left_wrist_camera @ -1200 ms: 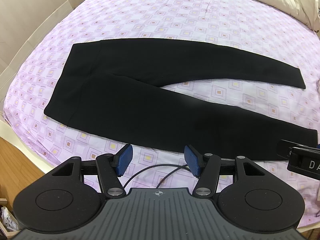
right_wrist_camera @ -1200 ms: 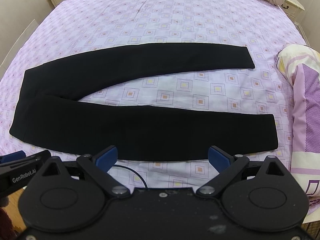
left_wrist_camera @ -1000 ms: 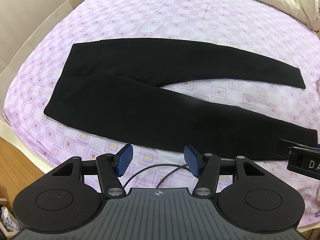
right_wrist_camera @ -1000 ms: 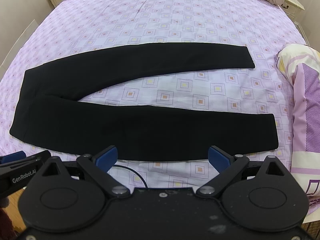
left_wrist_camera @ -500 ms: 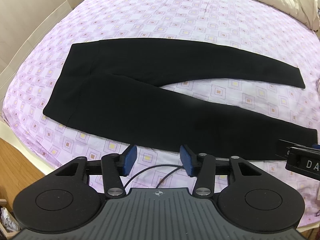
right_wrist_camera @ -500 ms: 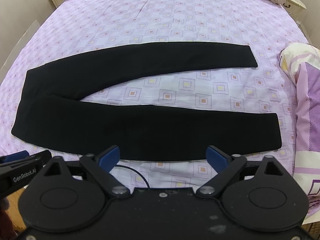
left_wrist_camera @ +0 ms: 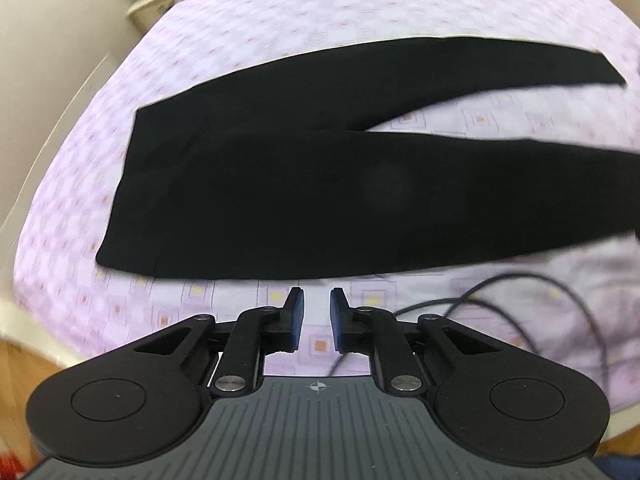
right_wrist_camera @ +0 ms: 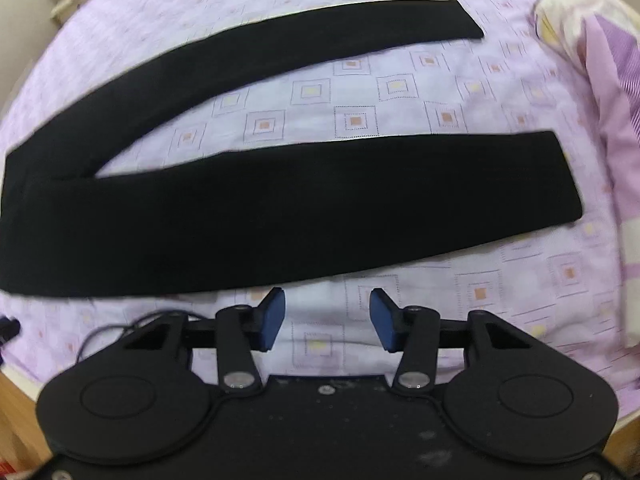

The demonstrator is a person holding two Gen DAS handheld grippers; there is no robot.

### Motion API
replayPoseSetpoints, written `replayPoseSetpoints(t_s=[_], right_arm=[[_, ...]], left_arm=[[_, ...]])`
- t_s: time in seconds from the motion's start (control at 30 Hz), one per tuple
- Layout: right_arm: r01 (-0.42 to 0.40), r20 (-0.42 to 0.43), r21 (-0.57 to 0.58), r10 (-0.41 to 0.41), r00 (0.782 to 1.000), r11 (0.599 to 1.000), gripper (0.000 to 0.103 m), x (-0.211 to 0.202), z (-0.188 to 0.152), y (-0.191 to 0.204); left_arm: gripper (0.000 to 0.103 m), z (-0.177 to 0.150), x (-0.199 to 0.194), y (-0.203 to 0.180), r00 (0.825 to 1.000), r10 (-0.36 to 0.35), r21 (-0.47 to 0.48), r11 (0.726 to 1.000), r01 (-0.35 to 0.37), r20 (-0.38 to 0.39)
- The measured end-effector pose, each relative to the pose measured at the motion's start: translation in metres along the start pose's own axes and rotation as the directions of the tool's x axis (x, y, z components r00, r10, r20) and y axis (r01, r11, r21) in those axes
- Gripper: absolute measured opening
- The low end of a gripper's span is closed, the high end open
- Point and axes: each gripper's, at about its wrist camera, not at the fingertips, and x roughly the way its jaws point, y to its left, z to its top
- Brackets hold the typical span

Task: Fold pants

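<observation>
Black pants (left_wrist_camera: 320, 200) lie flat on the purple patterned bed, waist at the left, the two legs spread apart to the right. My left gripper (left_wrist_camera: 317, 300) hovers just short of the near edge of the pants by the hip, its jaws narrowed to a small gap and empty. In the right wrist view the pants (right_wrist_camera: 280, 216) show both legs, with the near cuff at the right. My right gripper (right_wrist_camera: 327, 304) is open and empty, just short of the near leg's lower edge.
The bed sheet (right_wrist_camera: 360, 120) shows between the legs. A folded purple-striped quilt (right_wrist_camera: 608, 60) lies at the right. Black cables (left_wrist_camera: 500, 292) trail on the sheet near the left gripper. Pillows and a nightstand stand at the far end. Wooden floor lies below the bed edge.
Both grippers moved down and forward toward the pants' near edge. The left jaws narrowed from wide open to a small gap. The right jaws narrowed somewhat.
</observation>
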Motion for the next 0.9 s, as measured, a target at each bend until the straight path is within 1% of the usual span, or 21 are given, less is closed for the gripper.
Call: replayPoseSetpoints(t_s=[0.07,0.1,0.17,0.2,0.23,0.27,0.43,0.47,0.5,0.53,0.57,0.6,0.7,0.8,0.9], right_arm=[[-0.009,0.004,0.068,0.009,1.0,0.998,0.053,0.011,-0.003,-0.005],[-0.009,0.004,0.097,0.009,1.0,0.995,0.053,0.015,-0.003,-0.006],[-0.004,0.008,0.158,0.002,1.0,0.987,0.055,0.025,-0.005,-0.008],[-0.007,0.014,0.183,0.005,1.0,0.983,0.057,0.03,-0.005,-0.01],[-0.014,0.021,0.22,0.01,1.0,0.975,0.066,0.036,-0.006,-0.012],[-0.018,0.023,0.264,0.012,1.0,0.964,0.068,0.042,-0.006,-0.013],[-0.024,0.038,0.44,0.008,0.999,0.898,0.068,0.065,-0.006,-0.014],[-0.016,0.05,0.471,-0.009,0.999,0.882,0.059,0.066,-0.004,-0.013],[-0.018,0.055,0.491,-0.01,0.998,0.871,0.047,0.065,-0.002,-0.012],[-0.027,0.047,0.518,0.003,0.999,0.855,0.018,0.066,0.001,-0.012],[-0.045,0.047,0.55,0.023,0.999,0.834,0.008,0.065,0.004,-0.014],[-0.055,0.06,0.574,0.025,0.998,0.817,0.008,0.061,0.006,-0.015],[-0.08,0.106,0.613,0.019,0.994,0.786,0.006,0.042,0.011,-0.013],[-0.088,0.136,0.622,0.003,0.991,0.778,0.006,0.023,0.015,-0.008],[-0.087,0.146,0.613,-0.004,0.989,0.785,0.006,0.006,0.019,-0.008]], left_arm=[[0.015,-0.001,0.011,0.0,1.0,0.004,0.079,0.997,-0.004,0.0],[0.015,-0.005,0.019,0.0,1.0,-0.018,0.1,0.995,0.019,-0.014],[0.015,-0.008,0.032,0.002,0.999,-0.041,0.161,0.986,0.045,-0.025],[0.016,-0.009,0.036,0.002,0.998,-0.056,0.185,0.981,0.059,-0.019],[0.016,-0.01,0.041,0.002,0.998,-0.065,0.214,0.975,0.067,-0.018],[0.016,-0.011,0.045,0.002,0.997,-0.076,0.24,0.968,0.078,-0.018],[0.016,-0.024,0.057,0.001,0.989,-0.145,0.355,0.925,0.14,-0.01],[0.016,-0.026,0.057,0.001,0.988,-0.156,0.376,0.915,0.147,-0.009],[0.016,-0.029,0.057,0.0,0.986,-0.169,0.4,0.903,0.156,-0.005],[0.016,-0.033,0.057,-0.003,0.982,-0.187,0.431,0.887,0.166,0.006],[0.016,-0.037,0.056,-0.003,0.98,-0.198,0.456,0.874,0.171,0.013],[0.016,-0.041,0.056,-0.004,0.978,-0.206,0.48,0.861,0.17,0.021],[0.016,-0.051,0.055,-0.007,0.972,-0.232,0.544,0.822,0.168,0.05],[0.016,-0.068,0.053,-0.012,0.963,-0.265,0.575,0.796,0.19,0.049],[0.016,-0.079,0.054,-0.009,0.964,-0.263,0.597,0.781,0.183,0.049]])
